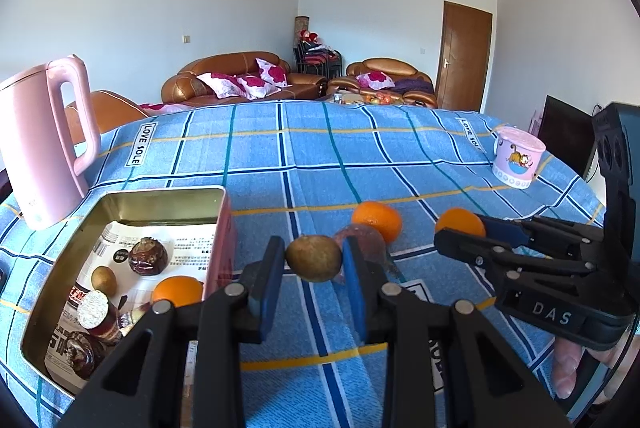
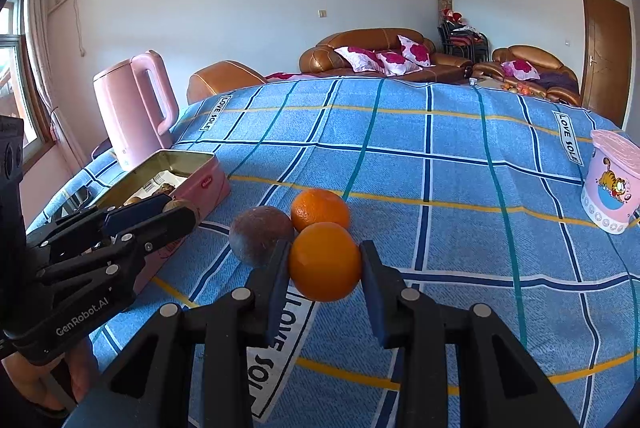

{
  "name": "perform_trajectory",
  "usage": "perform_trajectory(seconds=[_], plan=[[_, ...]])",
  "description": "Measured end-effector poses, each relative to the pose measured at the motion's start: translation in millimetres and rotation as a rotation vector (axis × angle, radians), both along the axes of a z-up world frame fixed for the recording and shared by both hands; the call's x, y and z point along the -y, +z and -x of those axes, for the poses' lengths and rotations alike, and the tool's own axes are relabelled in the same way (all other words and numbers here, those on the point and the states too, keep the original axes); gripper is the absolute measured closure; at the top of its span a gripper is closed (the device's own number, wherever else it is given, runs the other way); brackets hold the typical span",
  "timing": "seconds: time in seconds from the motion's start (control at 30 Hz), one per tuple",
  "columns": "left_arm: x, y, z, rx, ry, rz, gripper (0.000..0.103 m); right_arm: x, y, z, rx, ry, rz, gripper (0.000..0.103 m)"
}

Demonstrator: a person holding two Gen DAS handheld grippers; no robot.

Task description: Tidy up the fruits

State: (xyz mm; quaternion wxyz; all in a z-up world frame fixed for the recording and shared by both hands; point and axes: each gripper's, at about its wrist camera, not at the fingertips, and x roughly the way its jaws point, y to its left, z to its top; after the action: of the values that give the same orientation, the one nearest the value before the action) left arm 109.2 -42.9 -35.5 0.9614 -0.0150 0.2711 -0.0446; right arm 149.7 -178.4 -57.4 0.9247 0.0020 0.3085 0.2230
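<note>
Left wrist view: left gripper [image 1: 314, 260] pinching kiwi [image 1: 314, 258], raised beside tin [image 1: 120, 197]; right gripper [image 2: 325, 262] pinching orange [image 2: 325, 261] above cloth. Carry each over tin rim, lower, then release. Loose on cloth: one orange [image 2: 319, 209], one brownish fruit [image 2: 260, 235]. Tin: one orange, one kiwi, several dark pieces.

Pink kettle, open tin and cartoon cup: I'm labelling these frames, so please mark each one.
pink kettle [image 1: 38, 148], left wrist view, on its side wall below the handle.
open tin [image 1: 160, 206], left wrist view, on its inner far wall.
cartoon cup [image 2: 610, 184], right wrist view, on its printed side.
</note>
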Motion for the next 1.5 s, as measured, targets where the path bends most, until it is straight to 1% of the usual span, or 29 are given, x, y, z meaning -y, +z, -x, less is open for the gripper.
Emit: perform_trajectory(seconds=[0.4, 1.5], plan=[[0, 3, 5, 0.035, 0.007, -0.001, 0.072, 1, 6, 9, 0.061, -0.006, -0.001, 0.066], [2, 11, 25, 0.153, 0.025, -0.030, 0.072, 12, 18, 37, 0.187, -0.011, -0.047, 0.066]])
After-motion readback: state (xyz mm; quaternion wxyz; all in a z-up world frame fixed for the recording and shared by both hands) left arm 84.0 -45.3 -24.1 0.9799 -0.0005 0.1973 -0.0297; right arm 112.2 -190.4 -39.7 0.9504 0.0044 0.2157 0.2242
